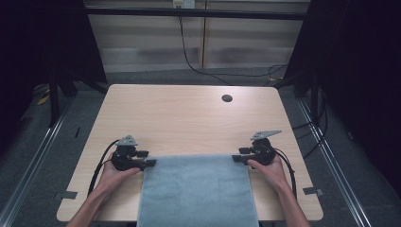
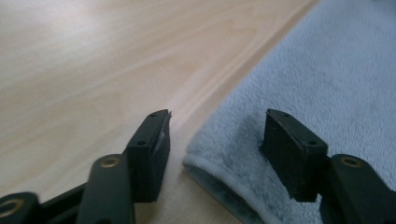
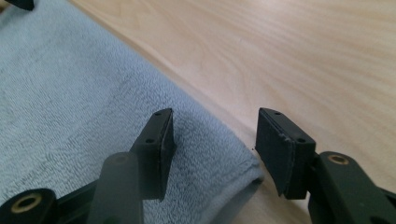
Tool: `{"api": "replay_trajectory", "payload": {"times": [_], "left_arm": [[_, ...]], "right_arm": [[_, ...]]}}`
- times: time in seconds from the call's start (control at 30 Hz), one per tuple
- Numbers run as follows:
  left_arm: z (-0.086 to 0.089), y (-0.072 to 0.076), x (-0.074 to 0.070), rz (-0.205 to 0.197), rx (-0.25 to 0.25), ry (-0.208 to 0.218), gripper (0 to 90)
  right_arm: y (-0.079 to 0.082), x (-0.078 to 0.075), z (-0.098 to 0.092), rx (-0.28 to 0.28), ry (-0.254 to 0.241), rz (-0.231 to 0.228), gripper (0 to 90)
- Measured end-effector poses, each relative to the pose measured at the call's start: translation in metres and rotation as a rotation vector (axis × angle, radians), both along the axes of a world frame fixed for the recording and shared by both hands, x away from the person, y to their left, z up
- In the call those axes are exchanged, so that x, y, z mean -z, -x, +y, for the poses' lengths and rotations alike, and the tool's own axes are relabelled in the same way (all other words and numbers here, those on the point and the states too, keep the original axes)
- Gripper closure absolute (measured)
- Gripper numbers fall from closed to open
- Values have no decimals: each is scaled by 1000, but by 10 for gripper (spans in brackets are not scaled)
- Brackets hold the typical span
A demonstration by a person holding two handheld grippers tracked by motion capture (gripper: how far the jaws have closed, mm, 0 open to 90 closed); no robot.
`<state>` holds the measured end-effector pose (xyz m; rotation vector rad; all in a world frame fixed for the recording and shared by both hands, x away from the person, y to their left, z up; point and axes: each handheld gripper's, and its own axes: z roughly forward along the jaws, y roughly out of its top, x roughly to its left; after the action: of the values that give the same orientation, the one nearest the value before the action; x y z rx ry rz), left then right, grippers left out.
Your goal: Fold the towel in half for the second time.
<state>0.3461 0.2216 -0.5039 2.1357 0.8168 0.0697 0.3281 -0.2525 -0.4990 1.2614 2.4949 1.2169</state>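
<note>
A grey-blue towel (image 1: 197, 189) is spread flat on the table (image 1: 189, 118), its far edge stretched between the left gripper (image 1: 150, 163) and the right gripper (image 1: 235, 159), and its long axis is judged to run from that edge back toward the person. Both grippers are held well open with nothing clamped, a far corner lying loosely between each pair of jaws. The towel is expected to be light, soft and limp, and is best pinched at those two far corners.
</note>
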Motion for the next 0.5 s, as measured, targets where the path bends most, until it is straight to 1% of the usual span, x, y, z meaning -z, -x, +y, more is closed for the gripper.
{"api": "replay_trajectory", "payload": {"times": [0.03, 0.1, 0.13, 0.17, 0.2, 0.23, 0.27, 0.3, 0.33, 0.37, 0.4, 0.43, 0.47, 0.5], "left_arm": [[-1, 1, 0, 3, 1, -2, 486], [-2, 4, 0, -2, 14, -5, 639], [-2, 4, 1, 1, 24, 2, 717], [-2, 5, 1, 3, 23, 5, 774], [-2, 5, -1, 0, 19, 11, 805], [-1, 5, -3, -3, 11, 26, 821], [1, 3, -6, -5, -5, 56, 828], [4, 1, -10, -4, -22, 96, 831], [5, -3, -15, -10, -33, 118, 833], [5, -6, -21, -27, -46, 137, 834], [4, -10, -27, -38, -54, 147, 837], [3, -14, -34, -60, -64, 163, 838], [0, -19, -42, -72, -72, 183, 838], [-1, -23, -46, -85, -71, 187, 838]], "right_arm": [[-1, 2, 1, -10, 5, 6, 485], [0, 3, 3, -17, 13, 6, 564], [0, 4, 4, -23, 11, 8, 651], [1, 3, 5, -29, 8, 11, 740], [1, 3, 5, -38, 6, -2, 788], [2, 1, 5, -33, 2, -10, 824], [2, -3, 4, -29, -15, -12, 839], [1, -7, 3, -24, -27, -25, 847], [1, -12, 0, -14, -55, -36, 852], [0, -17, -3, -1, -86, -44, 854], [-2, -22, -5, 5, -105, -68, 855], [-3, -28, -7, 18, -113, -85, 857], [-6, -33, -8, 32, -121, -103, 858], [-9, -40, -9, 48, -124, -125, 858]]}}
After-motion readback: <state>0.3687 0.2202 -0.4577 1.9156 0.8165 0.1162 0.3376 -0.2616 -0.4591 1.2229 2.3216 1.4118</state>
